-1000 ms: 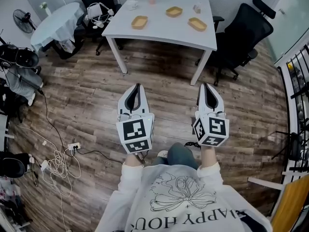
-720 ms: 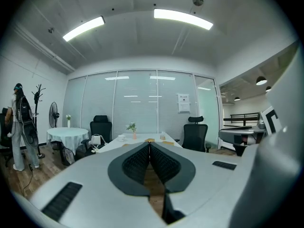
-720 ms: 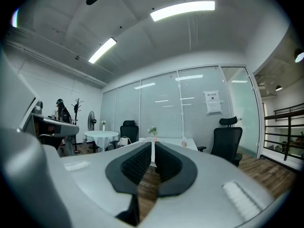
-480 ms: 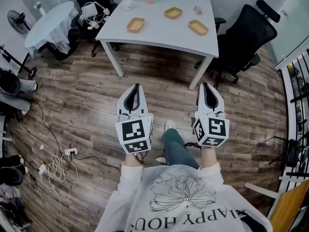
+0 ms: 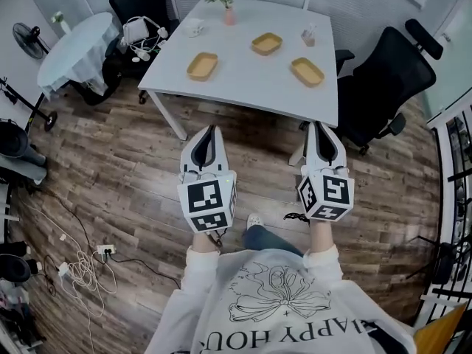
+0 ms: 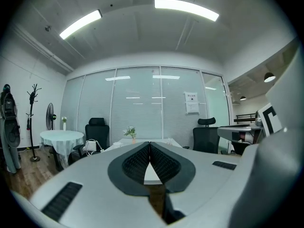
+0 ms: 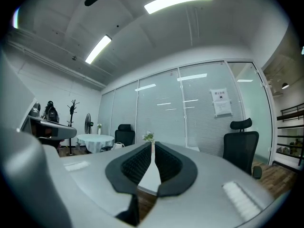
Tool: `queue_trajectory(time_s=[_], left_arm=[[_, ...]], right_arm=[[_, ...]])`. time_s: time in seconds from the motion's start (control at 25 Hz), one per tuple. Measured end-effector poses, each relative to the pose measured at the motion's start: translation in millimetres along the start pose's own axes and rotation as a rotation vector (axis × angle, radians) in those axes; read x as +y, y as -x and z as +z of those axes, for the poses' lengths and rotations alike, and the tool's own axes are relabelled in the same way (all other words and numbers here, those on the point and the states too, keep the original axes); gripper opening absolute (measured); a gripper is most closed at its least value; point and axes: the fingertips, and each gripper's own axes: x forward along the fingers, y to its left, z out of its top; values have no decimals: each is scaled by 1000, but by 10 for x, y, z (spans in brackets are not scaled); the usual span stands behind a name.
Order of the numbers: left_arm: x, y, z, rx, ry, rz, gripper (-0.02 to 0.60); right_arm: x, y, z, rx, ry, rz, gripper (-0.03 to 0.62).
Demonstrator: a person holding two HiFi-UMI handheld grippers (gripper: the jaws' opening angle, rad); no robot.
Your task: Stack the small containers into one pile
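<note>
Three small tan containers lie apart on the white table (image 5: 243, 87) in the head view: one at the left (image 5: 201, 66), one at the back (image 5: 266, 44), one at the right (image 5: 307, 71). My left gripper (image 5: 212, 129) and right gripper (image 5: 319, 125) are held side by side over the wooden floor, short of the table's near edge. Both are shut with nothing between the jaws. In the left gripper view the closed jaws (image 6: 149, 144) point at the table. The right gripper view shows the same for its jaws (image 7: 152, 144).
A vase with a plant (image 5: 229, 13), a white cup (image 5: 195, 26) and a small holder (image 5: 309, 34) stand at the table's far side. Black office chairs stand at the right (image 5: 391, 72) and far left (image 5: 144, 6). A round cloth-covered table (image 5: 77, 46) and floor cables (image 5: 81, 260) are on the left.
The table has come closer and now sits just ahead of the gripper tips. Both grippers keep their place side by side and stay shut.
</note>
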Motion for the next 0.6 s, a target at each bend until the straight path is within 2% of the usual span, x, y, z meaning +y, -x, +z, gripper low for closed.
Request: queue_trajectory(time_s=[0.2,0.28,0.6], left_arm=[[-144,-683,101,-1,12,-14,6],[-210,-918,101,12,15,-23,6],[-318,-1867,8,71,23,-91,8]], right_arm=[[-396,-560,-3,3,-1,-18,19],[-550,-744,-49,22,-4,-34,45],[-1003,-1371,-260,71,-15,-104,58]])
